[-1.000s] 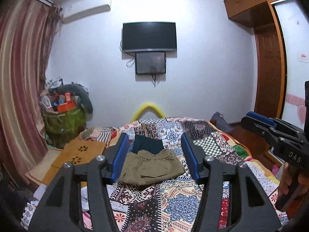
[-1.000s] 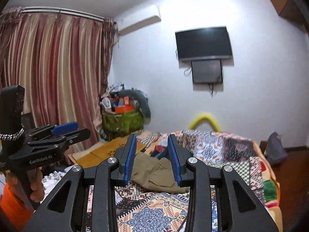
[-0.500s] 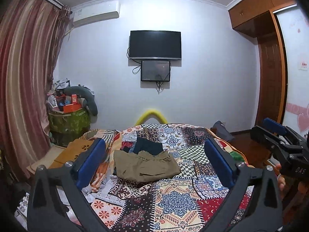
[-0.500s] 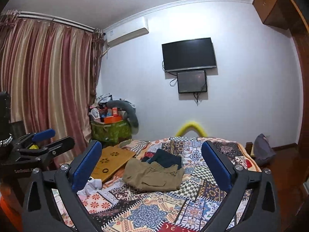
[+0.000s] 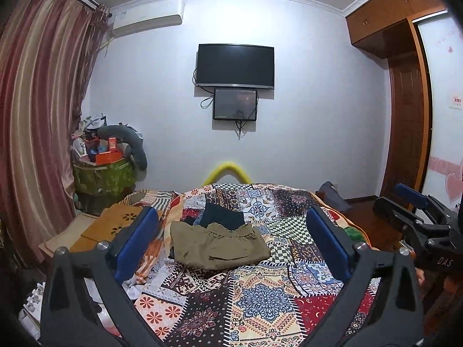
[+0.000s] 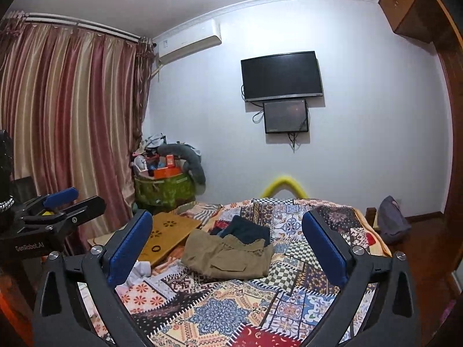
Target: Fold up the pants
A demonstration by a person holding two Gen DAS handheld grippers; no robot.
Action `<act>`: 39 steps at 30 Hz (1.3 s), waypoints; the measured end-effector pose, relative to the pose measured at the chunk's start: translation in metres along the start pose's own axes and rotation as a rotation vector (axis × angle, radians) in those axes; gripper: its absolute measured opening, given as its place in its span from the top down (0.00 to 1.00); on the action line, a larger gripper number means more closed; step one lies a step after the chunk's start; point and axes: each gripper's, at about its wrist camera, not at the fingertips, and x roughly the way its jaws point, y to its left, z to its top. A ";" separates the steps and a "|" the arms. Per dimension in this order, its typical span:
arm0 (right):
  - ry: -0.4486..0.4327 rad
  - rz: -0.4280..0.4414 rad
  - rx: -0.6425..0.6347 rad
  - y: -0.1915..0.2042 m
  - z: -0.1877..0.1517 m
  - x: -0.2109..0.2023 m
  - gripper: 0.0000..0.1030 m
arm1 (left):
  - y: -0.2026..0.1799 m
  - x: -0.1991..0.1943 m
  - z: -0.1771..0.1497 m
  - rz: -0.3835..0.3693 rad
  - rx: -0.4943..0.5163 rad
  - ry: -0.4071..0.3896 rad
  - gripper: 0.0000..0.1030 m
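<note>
Olive-khaki pants lie folded into a flat bundle on the patchwork bedspread, elastic waistband toward the far side. They also show in the right wrist view. A dark navy folded garment lies just behind them, partly under the waistband. My left gripper is open wide and empty, held above the near part of the bed. My right gripper is also open wide and empty, well short of the pants. Each gripper shows at the edge of the other's view.
A wooden lap board lies at the bed's left edge. A green basket of clutter stands by the striped curtain. A TV hangs on the far wall. A wardrobe stands on the right. White crumpled cloth lies near left.
Both grippers have opened from narrow to wide. Both have drawn back and risen, so the pants sit farther away in each view.
</note>
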 end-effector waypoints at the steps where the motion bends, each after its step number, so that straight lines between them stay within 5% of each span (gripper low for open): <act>1: 0.003 0.000 0.002 -0.001 0.000 0.001 0.01 | 0.000 0.001 -0.001 0.000 0.000 0.002 0.00; 39: 0.030 -0.013 0.025 -0.010 -0.005 -0.001 0.00 | 0.003 0.012 -0.011 -0.009 -0.018 0.026 0.00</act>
